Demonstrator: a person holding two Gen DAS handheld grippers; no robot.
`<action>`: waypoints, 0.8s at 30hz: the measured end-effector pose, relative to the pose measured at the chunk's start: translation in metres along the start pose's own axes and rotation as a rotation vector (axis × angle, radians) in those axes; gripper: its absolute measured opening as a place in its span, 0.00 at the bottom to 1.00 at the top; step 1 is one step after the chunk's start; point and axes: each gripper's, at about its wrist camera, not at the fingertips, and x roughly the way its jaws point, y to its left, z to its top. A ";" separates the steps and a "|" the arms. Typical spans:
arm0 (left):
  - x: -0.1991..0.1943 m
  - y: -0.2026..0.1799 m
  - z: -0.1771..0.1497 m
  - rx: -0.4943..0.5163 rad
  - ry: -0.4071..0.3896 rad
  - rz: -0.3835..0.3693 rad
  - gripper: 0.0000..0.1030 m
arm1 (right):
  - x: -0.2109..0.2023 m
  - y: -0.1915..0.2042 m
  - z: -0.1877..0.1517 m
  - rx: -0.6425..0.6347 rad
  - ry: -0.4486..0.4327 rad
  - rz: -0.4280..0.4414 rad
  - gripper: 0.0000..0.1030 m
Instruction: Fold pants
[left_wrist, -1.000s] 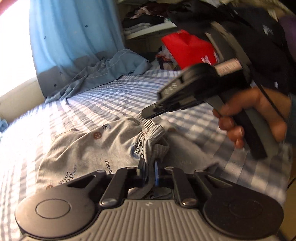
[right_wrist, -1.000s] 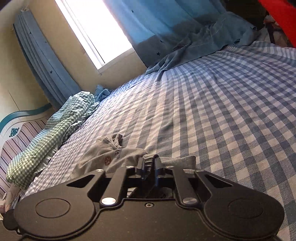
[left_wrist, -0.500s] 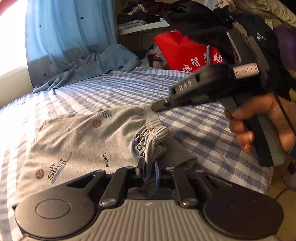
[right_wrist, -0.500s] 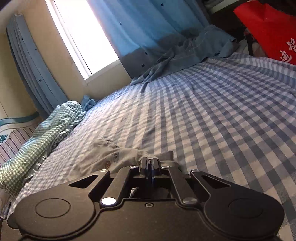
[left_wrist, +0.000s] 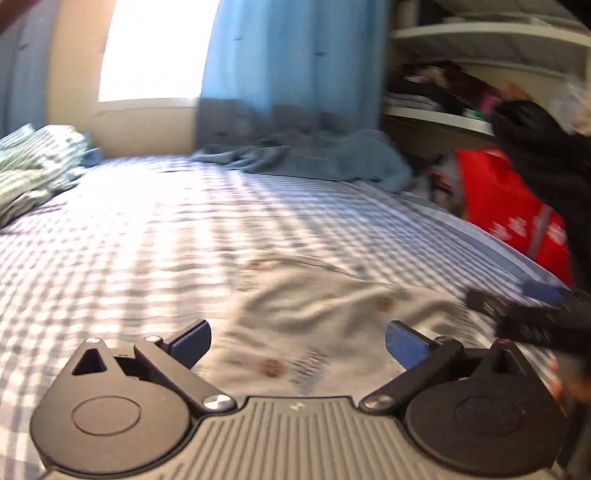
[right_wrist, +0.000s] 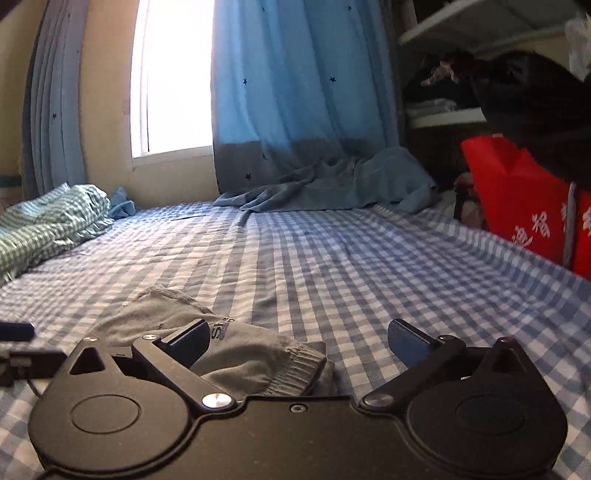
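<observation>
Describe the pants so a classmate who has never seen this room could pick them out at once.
Find the bed with the blue-and-white checked sheet. The pants lie near its front edge, just ahead of both open claws. They are the only grey garment there, with a ribbed waistband and small printed lettering, unlike the blue cloth heaped under the curtain.

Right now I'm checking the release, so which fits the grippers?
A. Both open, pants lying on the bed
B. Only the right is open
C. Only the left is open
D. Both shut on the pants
A: the left gripper and right gripper both stand wide open, and the pants lie loose on the bed.
</observation>
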 end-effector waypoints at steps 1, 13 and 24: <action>0.006 0.009 0.001 -0.019 0.008 0.036 1.00 | 0.001 0.006 -0.003 -0.035 -0.001 -0.042 0.99; 0.022 0.062 -0.048 -0.089 0.131 0.171 0.99 | 0.002 0.026 -0.059 -0.230 0.088 -0.269 0.99; 0.033 0.044 0.020 -0.062 0.045 0.179 1.00 | 0.019 0.024 -0.024 -0.271 0.000 -0.264 0.99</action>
